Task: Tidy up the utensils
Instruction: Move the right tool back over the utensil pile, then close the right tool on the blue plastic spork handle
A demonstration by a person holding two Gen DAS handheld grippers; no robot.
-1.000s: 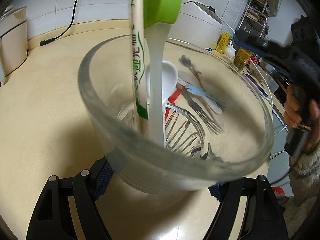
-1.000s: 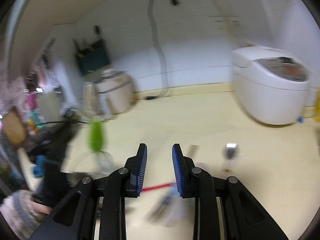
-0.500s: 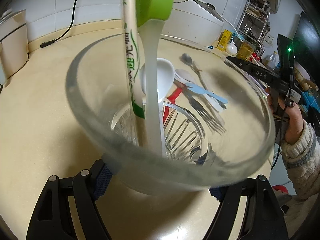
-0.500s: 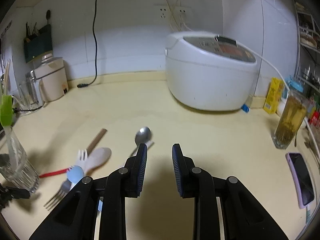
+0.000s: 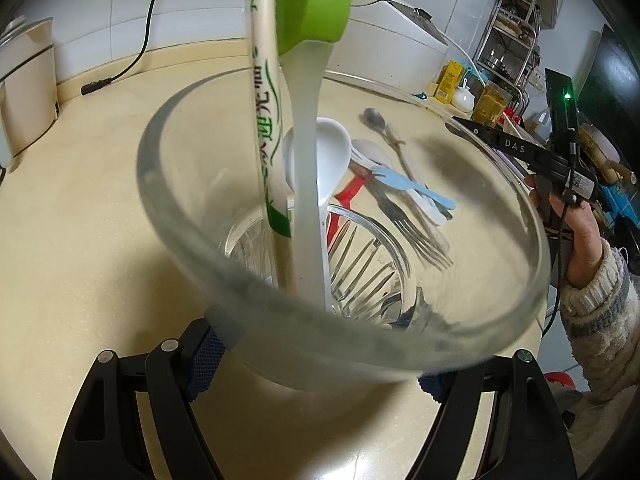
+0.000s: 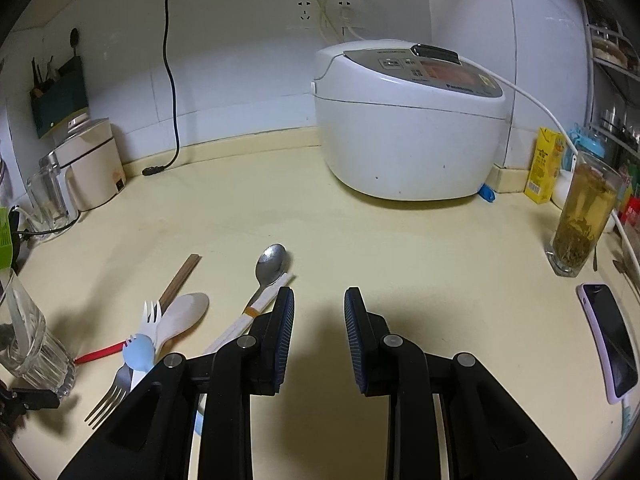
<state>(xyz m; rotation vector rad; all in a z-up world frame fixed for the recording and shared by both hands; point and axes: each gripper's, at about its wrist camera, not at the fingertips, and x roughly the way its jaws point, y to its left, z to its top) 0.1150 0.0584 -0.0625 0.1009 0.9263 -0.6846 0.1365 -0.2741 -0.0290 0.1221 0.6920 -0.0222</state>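
Right gripper [image 6: 319, 332] hovers over the cream counter [image 6: 360, 232], jaws apart with nothing between them. Just left of it lie a metal spoon [image 6: 270, 266], white chopsticks [image 6: 250, 320], a white spoon [image 6: 184, 314], a blue spork [image 6: 138, 354] and a metal fork [image 6: 110, 396]. A glass [image 6: 28, 344] stands far left, a rice cooker [image 6: 404, 128] behind.

The left gripper [image 5: 316, 364] is angled downward with its fingers [image 5: 200, 354] closed on the glass [image 5: 280, 344], while the right gripper [image 6: 319, 334], carried in a sleeved hand [image 5: 576, 224], is angled downward with its fingers [image 6: 285, 320] parted and nothing between them.
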